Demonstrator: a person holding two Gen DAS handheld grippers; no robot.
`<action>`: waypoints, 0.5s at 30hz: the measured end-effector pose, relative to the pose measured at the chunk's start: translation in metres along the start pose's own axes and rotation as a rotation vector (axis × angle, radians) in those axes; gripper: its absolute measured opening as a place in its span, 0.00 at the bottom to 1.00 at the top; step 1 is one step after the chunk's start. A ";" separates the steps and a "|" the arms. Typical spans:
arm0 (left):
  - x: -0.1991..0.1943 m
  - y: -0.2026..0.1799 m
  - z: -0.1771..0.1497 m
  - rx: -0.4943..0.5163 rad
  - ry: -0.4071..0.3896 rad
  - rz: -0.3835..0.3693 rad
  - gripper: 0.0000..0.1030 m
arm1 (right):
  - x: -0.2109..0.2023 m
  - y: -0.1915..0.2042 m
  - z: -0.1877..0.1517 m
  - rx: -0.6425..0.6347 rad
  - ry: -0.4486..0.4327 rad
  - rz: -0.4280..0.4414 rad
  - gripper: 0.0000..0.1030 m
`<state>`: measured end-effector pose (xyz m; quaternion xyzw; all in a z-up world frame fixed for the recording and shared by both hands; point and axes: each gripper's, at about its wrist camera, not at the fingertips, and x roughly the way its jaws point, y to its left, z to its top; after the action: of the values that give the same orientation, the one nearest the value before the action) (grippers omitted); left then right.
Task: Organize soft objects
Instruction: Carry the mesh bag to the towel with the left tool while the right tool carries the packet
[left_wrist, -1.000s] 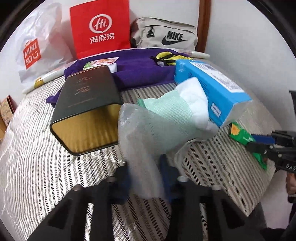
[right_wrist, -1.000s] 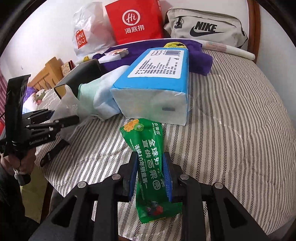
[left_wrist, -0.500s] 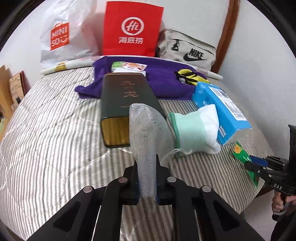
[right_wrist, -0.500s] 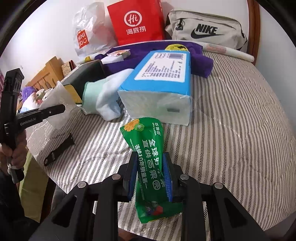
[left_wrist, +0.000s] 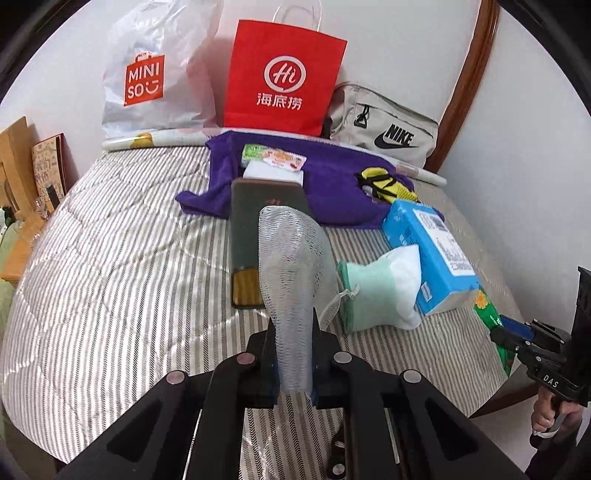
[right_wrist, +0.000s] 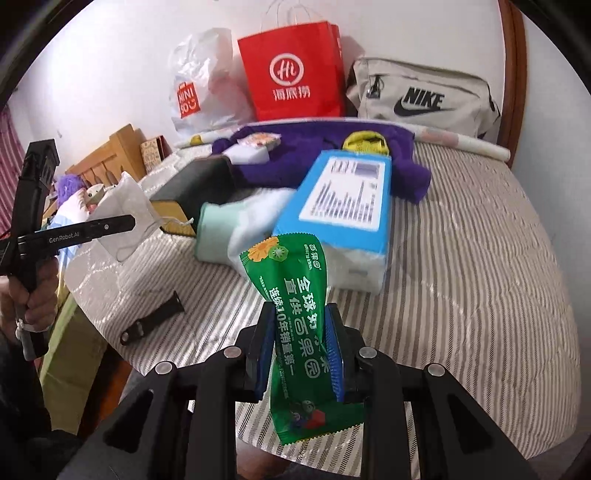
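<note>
We are at the carrying step, with something in each tool. Our left tool (left_wrist: 293, 363) is clamped on a white mesh pouch (left_wrist: 290, 266), held up over the striped bed (left_wrist: 110, 258) in front of the dark box (left_wrist: 255, 206). Our right tool (right_wrist: 301, 350) is pinched on a green snack packet (right_wrist: 301, 317), raised above the bed near the blue tissue pack (right_wrist: 343, 199). Next, we judge, each needs a resting place, perhaps the purple towel (left_wrist: 332, 184), lowering before the jaws part.
</note>
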<state>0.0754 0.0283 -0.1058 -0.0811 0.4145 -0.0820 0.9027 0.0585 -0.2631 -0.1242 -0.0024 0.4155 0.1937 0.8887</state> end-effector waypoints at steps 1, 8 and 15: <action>-0.002 0.000 0.003 -0.002 -0.004 -0.004 0.10 | -0.003 -0.001 0.004 -0.002 -0.007 -0.003 0.25; -0.012 -0.001 0.024 0.002 -0.030 0.004 0.10 | -0.013 -0.007 0.030 0.012 -0.050 0.003 0.25; -0.019 -0.001 0.043 -0.003 -0.043 0.003 0.10 | -0.015 -0.006 0.050 0.014 -0.078 0.014 0.25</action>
<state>0.0958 0.0348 -0.0646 -0.0838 0.3952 -0.0784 0.9114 0.0890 -0.2655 -0.0812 0.0141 0.3820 0.1969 0.9029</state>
